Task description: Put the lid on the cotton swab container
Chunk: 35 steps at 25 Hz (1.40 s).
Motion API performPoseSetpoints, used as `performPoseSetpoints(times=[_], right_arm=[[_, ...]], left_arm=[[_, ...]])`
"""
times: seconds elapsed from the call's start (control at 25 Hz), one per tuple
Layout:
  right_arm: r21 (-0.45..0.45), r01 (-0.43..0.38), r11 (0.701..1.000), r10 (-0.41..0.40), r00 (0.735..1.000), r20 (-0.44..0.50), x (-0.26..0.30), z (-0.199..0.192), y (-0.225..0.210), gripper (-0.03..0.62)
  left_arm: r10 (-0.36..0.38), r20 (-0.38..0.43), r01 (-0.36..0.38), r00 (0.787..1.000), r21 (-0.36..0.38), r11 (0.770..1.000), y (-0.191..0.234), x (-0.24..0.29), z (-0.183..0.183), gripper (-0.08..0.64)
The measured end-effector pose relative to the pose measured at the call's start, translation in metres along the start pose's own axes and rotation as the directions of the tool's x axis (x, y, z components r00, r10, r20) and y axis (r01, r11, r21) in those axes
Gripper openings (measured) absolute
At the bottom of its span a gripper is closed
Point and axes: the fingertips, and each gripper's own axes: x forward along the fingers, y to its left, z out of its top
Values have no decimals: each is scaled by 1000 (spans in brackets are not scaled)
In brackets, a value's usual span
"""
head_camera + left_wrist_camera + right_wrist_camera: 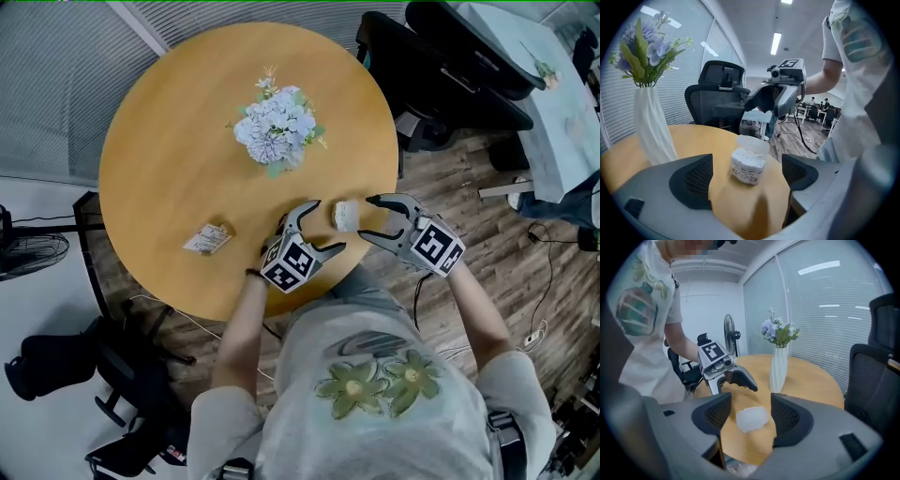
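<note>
The cotton swab container [346, 215] stands near the table's front edge, a small clear tub packed with white swabs [748, 164]. A translucent lid [753, 143] rests on top of it; whether it is pressed home I cannot tell. My left gripper [328, 225] is open on the container's left, its jaws wide and clear of the tub [746, 180]. My right gripper [367, 217] is open on the container's right. In the right gripper view the container [751, 419] lies between the pads with a gap on each side.
A white vase of pale blue flowers [277, 127] stands mid-table on the round wooden table [169, 141]. A small packet [207, 239] lies at the front left. A black office chair [441, 75] is behind the table's right side, a fan [28, 253] at the left.
</note>
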Motion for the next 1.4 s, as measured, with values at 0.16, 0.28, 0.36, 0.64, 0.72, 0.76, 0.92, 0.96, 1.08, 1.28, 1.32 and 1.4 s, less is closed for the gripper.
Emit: performPoseSetpoints(times=[0.16,0.28,0.36,0.64,0.72,0.76,0.92,0.96,1.08,1.28,1.32,1.4], right_arm=[[-34,-48,998,46,997,-58,8,-10,-2,287],[-48,-79,996,74,993,-93,13,-17,-3,288],[-56,-95,994,89,990,-112,16,-20,-3,288],[-84,-155,984,137,973,-184,28,-34,-1,321],[-100,-170,980,146,967,-208,31,-37,0,331],[-111,-177,978,149,964,-221,33,-38,0,345],[-139,-199,970,160,955,-251,39,-40,2,364],[-143,-203,969,162,953,-255,41,-40,2,364],[-153,-211,965,165,950,-267,44,-41,2,364],[-161,-224,961,169,939,-300,48,-46,1,364],[-161,-227,960,170,937,-305,49,-46,1,364],[-160,-233,959,174,933,-314,50,-48,0,364]], left_arm=[[-25,-41,26,999,34,999,2,10,-9,460],[-43,-71,47,997,64,997,1,18,-14,459],[-47,-85,53,995,76,996,1,22,-18,459],[-71,-113,84,991,106,991,1,33,-24,459],[-78,-124,93,989,120,988,1,36,-26,459],[-81,-128,97,988,124,988,1,37,-27,456],[-88,-133,105,987,128,986,1,41,-29,453],[-88,-135,105,987,129,986,1,42,-30,453],[-89,-139,108,986,137,985,0,43,-32,453],[-105,-138,125,985,141,982,-1,47,-33,453],[-107,-140,128,984,147,981,-1,48,-33,453],[-109,-141,132,984,158,979,-1,50,-32,451]])
